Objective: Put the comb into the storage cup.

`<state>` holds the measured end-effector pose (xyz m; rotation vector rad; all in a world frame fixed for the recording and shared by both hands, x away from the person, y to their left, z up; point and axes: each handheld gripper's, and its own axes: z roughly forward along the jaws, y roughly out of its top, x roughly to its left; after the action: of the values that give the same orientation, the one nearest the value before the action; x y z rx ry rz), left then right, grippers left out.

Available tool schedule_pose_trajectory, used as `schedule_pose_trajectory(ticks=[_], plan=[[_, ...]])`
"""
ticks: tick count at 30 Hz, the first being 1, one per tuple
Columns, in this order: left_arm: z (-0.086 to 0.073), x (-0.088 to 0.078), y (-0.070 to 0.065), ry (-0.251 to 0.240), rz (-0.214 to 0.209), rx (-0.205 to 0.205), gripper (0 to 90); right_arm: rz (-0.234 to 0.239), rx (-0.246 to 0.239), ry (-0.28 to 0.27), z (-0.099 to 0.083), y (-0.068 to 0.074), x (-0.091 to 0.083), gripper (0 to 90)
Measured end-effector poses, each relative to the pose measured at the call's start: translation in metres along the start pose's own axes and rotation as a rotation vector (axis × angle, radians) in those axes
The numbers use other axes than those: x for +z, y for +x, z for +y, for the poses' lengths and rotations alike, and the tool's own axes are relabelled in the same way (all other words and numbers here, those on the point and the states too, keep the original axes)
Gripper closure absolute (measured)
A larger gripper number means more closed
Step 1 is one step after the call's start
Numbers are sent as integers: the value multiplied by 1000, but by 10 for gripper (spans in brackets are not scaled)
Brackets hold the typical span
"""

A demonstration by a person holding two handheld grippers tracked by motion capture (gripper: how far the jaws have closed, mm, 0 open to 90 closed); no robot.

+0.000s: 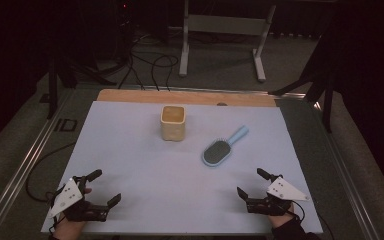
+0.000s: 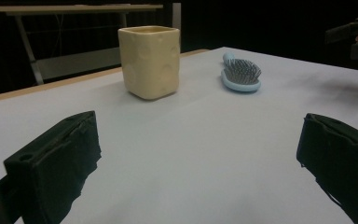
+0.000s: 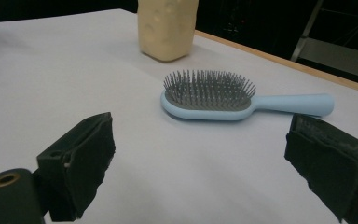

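Observation:
A pale yellow square cup (image 1: 173, 122) stands upright near the back middle of the white sheet (image 1: 130, 150); it also shows in the left gripper view (image 2: 150, 60) and the right gripper view (image 3: 167, 28). A light blue hairbrush (image 1: 222, 147) lies bristles up to the cup's right, handle pointing to the far right (image 2: 240, 74) (image 3: 214, 98). My left gripper (image 1: 105, 188) rests open at the front left corner, nothing between its jaws (image 2: 196, 158). My right gripper (image 1: 252, 182) is open at the front right, a short way in front of the brush (image 3: 200, 163).
The sheet covers a wooden tabletop (image 1: 190, 96) set in a metal frame (image 1: 25, 165). Cables (image 1: 150, 65) and a stand's legs (image 1: 220, 45) lie on the floor beyond the far edge. The other gripper (image 2: 354, 39) shows at the left gripper view's top right.

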<state>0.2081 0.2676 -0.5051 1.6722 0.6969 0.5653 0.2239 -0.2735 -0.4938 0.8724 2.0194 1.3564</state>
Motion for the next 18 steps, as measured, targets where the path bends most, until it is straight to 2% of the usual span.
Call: schedule_pose_trajectory(ticks=[3, 4, 8, 11, 18], plan=[[0, 0, 0, 6, 1, 1, 0, 2, -3, -1, 0, 0, 0, 81], [0, 0, 0, 4, 1, 3, 0, 17, 8, 6, 1, 0, 0, 81], [-1, 0, 0, 5, 1, -2, 0, 8, -21, 6, 2, 4, 0, 82], [0, 0, 0, 4, 1, 0, 0, 12, -13, 12, 3, 4, 0, 82], [0, 0, 0, 7, 5, 2, 0, 40, -20, 30, 4, 7, 2, 81]])
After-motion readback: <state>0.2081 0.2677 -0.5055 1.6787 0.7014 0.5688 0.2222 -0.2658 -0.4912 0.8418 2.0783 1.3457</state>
